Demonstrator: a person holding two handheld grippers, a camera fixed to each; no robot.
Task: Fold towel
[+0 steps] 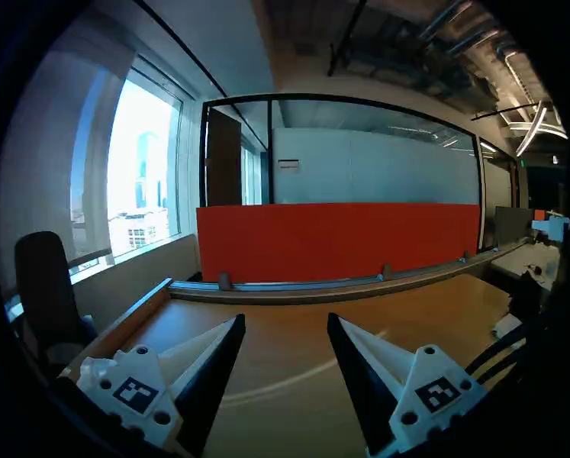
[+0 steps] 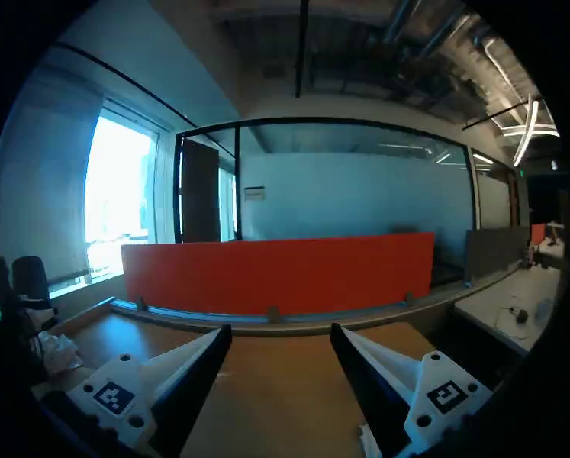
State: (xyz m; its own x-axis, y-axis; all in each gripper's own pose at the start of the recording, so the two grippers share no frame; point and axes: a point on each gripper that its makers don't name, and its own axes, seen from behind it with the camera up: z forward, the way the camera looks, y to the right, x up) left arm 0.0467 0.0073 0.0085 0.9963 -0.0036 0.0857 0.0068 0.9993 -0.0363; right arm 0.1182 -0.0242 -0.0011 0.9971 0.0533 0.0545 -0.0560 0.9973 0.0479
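Fingers of the left gripper [image 1: 285,319] are held apart and empty above a wooden desk [image 1: 422,305], backed by an orange partition [image 1: 338,240]. The right gripper [image 2: 281,328] is likewise held parted, with nothing gripped. A crumpled pale cloth [image 2: 52,351], seemingly the towel, is seen far left on the desk in the right gripper view, well apart from its fingers.

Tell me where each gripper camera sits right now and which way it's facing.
Left gripper view: rides on the left gripper, seen open at the bottom; low over the wooden desk, facing the red divider.
Right gripper view: rides on the right gripper, also open; low over the same desk, facing that divider.
Both views share the desk, the divider and the bright window at left.
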